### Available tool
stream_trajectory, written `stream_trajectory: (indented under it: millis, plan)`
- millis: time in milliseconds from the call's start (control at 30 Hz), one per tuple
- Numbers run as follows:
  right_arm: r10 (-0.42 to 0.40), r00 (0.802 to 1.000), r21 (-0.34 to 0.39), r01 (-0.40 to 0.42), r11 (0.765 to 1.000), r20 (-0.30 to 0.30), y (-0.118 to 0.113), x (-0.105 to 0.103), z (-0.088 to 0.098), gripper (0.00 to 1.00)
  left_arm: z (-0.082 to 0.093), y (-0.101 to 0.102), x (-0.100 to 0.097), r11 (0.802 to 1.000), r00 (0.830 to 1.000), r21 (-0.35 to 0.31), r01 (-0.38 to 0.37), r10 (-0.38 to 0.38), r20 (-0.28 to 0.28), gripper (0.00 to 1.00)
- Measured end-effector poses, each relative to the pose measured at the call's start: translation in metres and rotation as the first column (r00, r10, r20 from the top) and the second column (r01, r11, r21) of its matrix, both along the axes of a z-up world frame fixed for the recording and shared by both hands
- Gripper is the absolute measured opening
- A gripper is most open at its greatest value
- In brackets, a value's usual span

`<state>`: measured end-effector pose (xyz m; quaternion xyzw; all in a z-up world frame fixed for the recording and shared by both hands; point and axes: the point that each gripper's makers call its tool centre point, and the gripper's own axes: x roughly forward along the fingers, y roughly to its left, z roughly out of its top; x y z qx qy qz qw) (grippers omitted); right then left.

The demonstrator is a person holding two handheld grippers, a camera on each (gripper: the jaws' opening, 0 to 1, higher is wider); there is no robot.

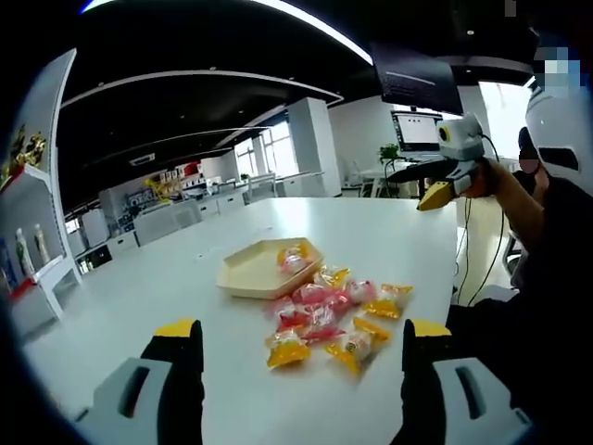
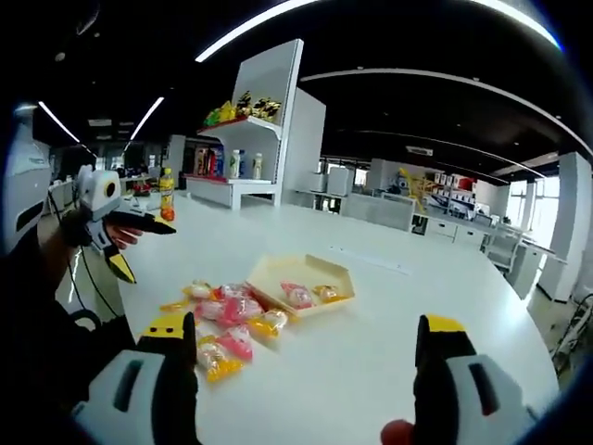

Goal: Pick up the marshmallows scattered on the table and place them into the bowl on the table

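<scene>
Pink and yellow wrapped marshmallows (image 1: 329, 320) are seen just ahead of the spread, empty left gripper (image 1: 301, 336), beside a cream hexagonal bowl (image 1: 246, 271); the right gripper (image 2: 306, 332) is likewise spread.

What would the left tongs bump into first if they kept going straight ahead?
Probably the pile of wrapped marshmallows lying on the table ahead of the open left tongs. The bowl sits just beyond them, though depth is hard to judge.

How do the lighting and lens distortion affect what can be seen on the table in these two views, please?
Left gripper view: ceiling strips bow with the fisheye, bright windows wash out the right; the marshmallows by the bowl stay legible. Right gripper view: even light, soft sheen on the table, straight shelving curves; wrappers slightly soft.
</scene>
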<state>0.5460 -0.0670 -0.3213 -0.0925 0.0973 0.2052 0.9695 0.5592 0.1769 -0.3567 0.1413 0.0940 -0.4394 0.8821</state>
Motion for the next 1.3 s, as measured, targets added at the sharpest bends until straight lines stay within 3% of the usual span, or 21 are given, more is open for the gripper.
stream_trajectory:
  millis: [167, 267, 500, 800, 1300]
  plan:
    - [-0.005, 1.000, -0.012, 0.005, 1.000, 0.000, -0.002, -0.003, 0.000, 0.94, -0.002, 0.001, 0.003, 1.000, 1.000, 0.011, -0.006, 0.006, 0.003, 0.88]
    - [-0.005, 1.000, -0.017, 0.005, 1.000, 0.004, -0.003, -0.004, 0.000, 0.93, -0.001, -0.003, 0.001, 0.998, 0.997, 0.066, 0.014, -0.019, 0.078, 0.87]
    - [-0.007, 1.000, -0.026, 0.007, 1.000, 0.011, -0.004, -0.004, 0.003, 0.92, 0.003, -0.007, 0.003, 1.000, 0.998, 0.016, 0.007, -0.008, 0.064, 0.87]
    - [-0.004, 1.000, -0.047, 0.004, 0.999, -0.001, -0.004, -0.005, 0.000, 0.90, -0.002, -0.010, 0.009, 0.999, 0.995, 0.036, -0.003, -0.001, 0.100, 0.79]
    - [-0.010, 1.000, -0.075, 0.009, 0.997, -0.012, -0.007, -0.002, -0.003, 0.88, -0.015, -0.013, 0.031, 0.999, 0.998, -0.017, -0.045, 0.046, 0.040, 0.79]
